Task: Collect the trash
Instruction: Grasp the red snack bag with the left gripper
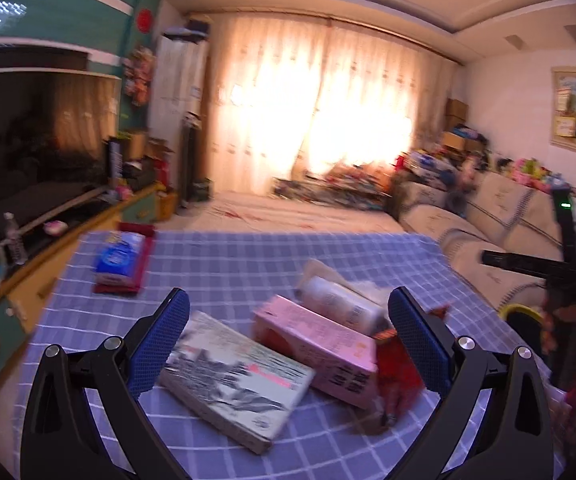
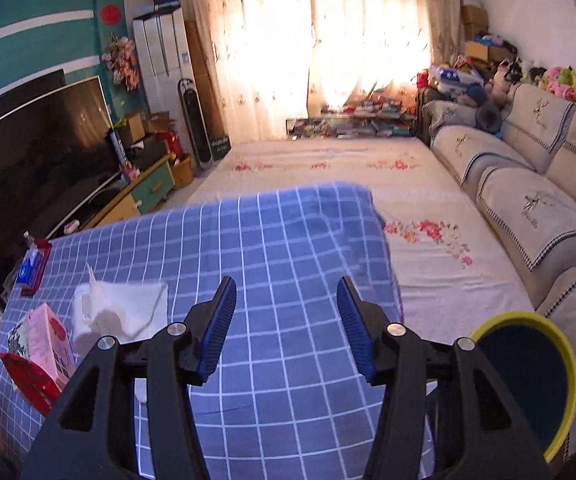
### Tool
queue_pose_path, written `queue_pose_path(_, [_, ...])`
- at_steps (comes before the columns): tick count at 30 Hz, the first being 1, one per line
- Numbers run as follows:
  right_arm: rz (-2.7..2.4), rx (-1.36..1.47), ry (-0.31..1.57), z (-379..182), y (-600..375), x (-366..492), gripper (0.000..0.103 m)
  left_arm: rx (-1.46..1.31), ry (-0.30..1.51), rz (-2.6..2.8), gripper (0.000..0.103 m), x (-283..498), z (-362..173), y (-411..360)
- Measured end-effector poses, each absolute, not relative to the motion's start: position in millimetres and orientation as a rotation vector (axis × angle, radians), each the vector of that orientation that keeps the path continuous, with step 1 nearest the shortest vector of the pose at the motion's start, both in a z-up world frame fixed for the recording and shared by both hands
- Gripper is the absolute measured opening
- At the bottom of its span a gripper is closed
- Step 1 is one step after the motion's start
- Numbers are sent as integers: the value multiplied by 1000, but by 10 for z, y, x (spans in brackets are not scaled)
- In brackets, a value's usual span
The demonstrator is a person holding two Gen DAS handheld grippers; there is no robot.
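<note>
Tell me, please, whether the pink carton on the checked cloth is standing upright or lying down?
Lying down: the pink carton rests on its long side on the checked cloth.

Both wrist views look down across the checked tablecloth [image 1: 248, 264] toward the curtains [image 2: 328, 40].

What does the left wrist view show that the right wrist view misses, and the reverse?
Left wrist only: a grey printed flat box, a white cylindrical bottle, and the open left gripper.

Right wrist only: a white folded cloth, the deep inside of the yellow-rimmed dark bin, and the empty, open right gripper.

Both: blue checked tablecloth, pink carton, red wrapper, blue tissue pack.
</note>
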State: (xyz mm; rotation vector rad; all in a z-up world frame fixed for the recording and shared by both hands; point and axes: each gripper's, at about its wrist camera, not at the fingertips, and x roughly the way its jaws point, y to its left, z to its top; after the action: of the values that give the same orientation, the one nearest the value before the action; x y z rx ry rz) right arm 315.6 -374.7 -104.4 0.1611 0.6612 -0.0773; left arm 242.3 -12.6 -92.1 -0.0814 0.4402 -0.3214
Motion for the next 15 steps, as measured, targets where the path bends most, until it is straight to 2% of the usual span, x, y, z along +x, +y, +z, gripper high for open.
queue_pose_path(3, [-74, 169, 678, -1105, -3743, 3162, 51, -71, 475, -419, 98, 2420, -988, -266])
queue_pose_path(6, [-66, 167, 664, -1081, -3699, 3132, 57, -50, 491, -489, 98, 2415, -1021, -405])
queue_pose_path(10, [-51, 165, 660, -1066, -3660, 3130, 57, -30, 506, -556, 97, 2393, -1063, -570])
queue_pose_path(15, [-51, 169, 657, -1065, -3670, 3133, 57, -4, 520, -586, 86, 2405, -1112, -707])
